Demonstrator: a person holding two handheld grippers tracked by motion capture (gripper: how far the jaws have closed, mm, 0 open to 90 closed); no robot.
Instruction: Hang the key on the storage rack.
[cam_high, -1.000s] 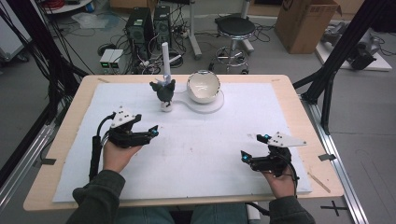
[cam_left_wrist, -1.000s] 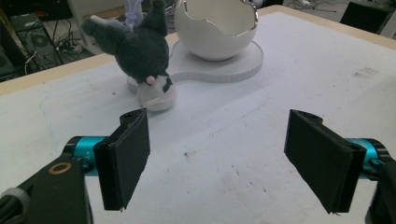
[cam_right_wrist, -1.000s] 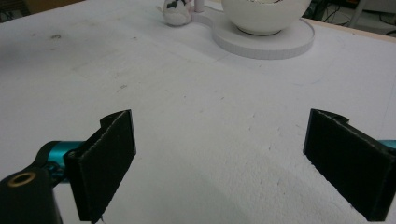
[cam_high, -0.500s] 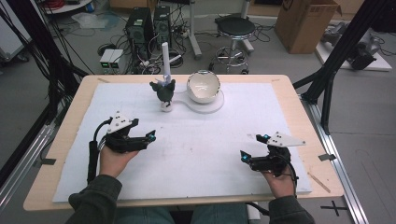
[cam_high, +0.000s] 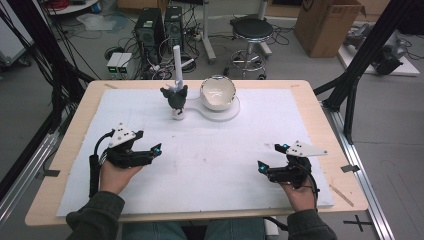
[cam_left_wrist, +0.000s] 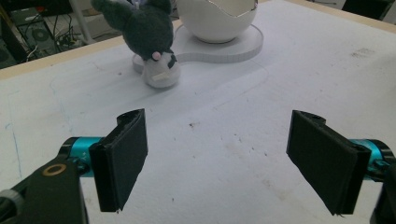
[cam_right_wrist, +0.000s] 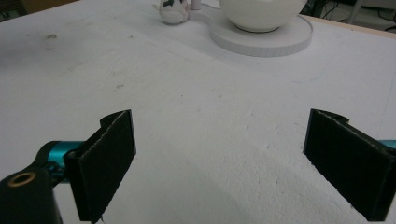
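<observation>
Left gripper (cam_high: 150, 151): held low over the white sheet at the near left of the surface, jaws spread wide with nothing between them; in its own view (cam_left_wrist: 217, 158) only bare sheet lay between the two black pads.
Right gripper (cam_high: 267, 162): held low at the near right, well apart from the left one, jaws likewise spread and empty; its own view (cam_right_wrist: 219, 163) showed the same bare sheet between the pads.
Toy (cam_high: 175, 98): a small dark grey plush with a pale muzzle, upright at the far middle of the sheet, ahead of the left gripper and well apart from it; in the left gripper view (cam_left_wrist: 152, 35) it leaned slightly, its pink nose facing the camera.
Bowl (cam_high: 218, 92): white, egg-like with a jagged rim, seated on a flat white base (cam_high: 227, 111) just right of the toy; the base's narrow end reached up to the toy.
Post (cam_high: 176, 62): white, upright, right behind the toy.
Surface (cam_high: 75, 130): wooden, covered almost wholly by the white sheet (cam_high: 215, 155), which bore faint smudges.
Hands: one on each gripper, sleeves dark green, entering from the near edge.
</observation>
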